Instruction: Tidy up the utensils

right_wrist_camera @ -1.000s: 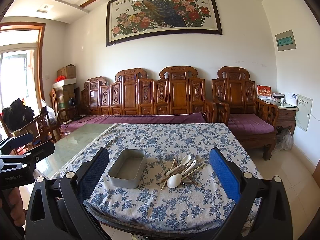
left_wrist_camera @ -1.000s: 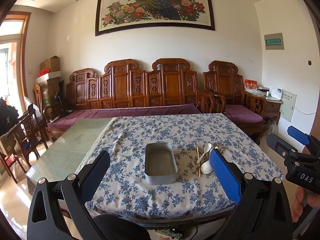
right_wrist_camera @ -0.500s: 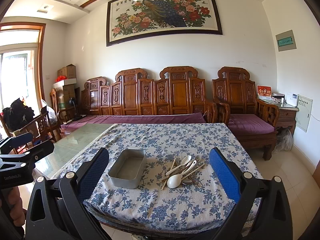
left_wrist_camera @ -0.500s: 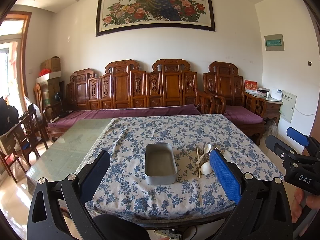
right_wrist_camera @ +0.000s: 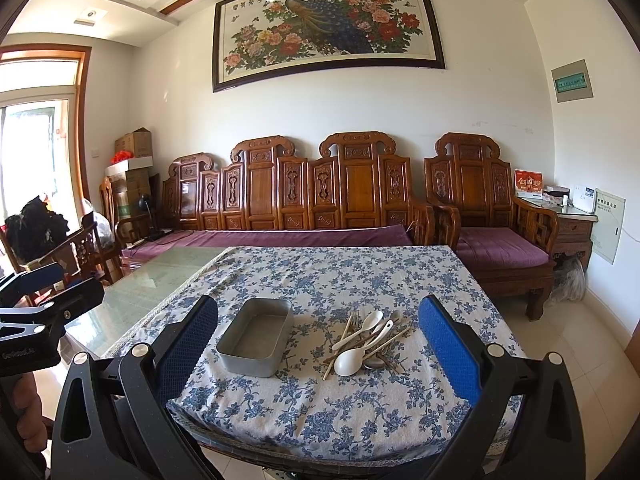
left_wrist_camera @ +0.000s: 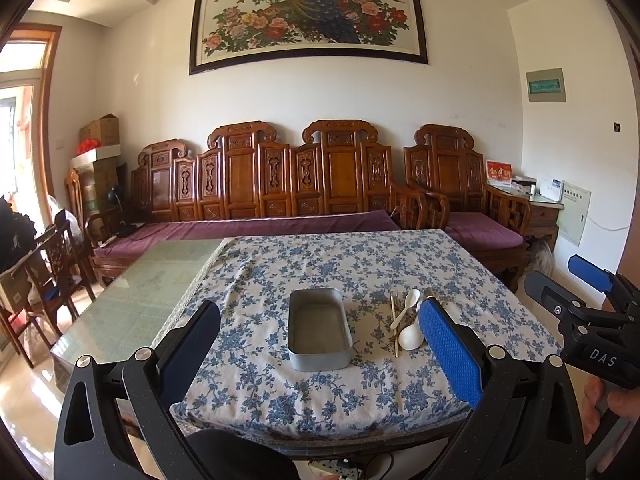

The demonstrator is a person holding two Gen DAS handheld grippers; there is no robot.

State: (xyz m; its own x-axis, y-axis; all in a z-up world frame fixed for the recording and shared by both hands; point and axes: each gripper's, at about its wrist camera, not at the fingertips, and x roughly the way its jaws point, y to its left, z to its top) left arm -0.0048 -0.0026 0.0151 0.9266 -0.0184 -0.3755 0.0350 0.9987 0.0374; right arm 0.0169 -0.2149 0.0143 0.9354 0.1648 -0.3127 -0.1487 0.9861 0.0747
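An empty grey metal tray (left_wrist_camera: 319,328) (right_wrist_camera: 256,336) sits near the front of the table with the blue floral cloth (left_wrist_camera: 360,264) (right_wrist_camera: 340,276). To its right lies a pile of utensils (left_wrist_camera: 406,320) (right_wrist_camera: 366,342): white spoons, a metal spoon, forks and wooden chopsticks. My left gripper (left_wrist_camera: 320,344) is open and empty, held off the table's front edge facing the tray. My right gripper (right_wrist_camera: 320,344) is open and empty, also short of the front edge. The right gripper shows at the right of the left wrist view (left_wrist_camera: 576,300); the left gripper shows at the left of the right wrist view (right_wrist_camera: 40,300).
The left part of the table is bare glass (left_wrist_camera: 152,280). A carved wooden sofa with purple cushions (left_wrist_camera: 280,184) stands behind the table, an armchair (left_wrist_camera: 460,192) at the back right. Wooden chairs (left_wrist_camera: 48,264) stand at the left.
Both views have crept slightly toward the table. Nothing on the table has moved and both grippers stay open.
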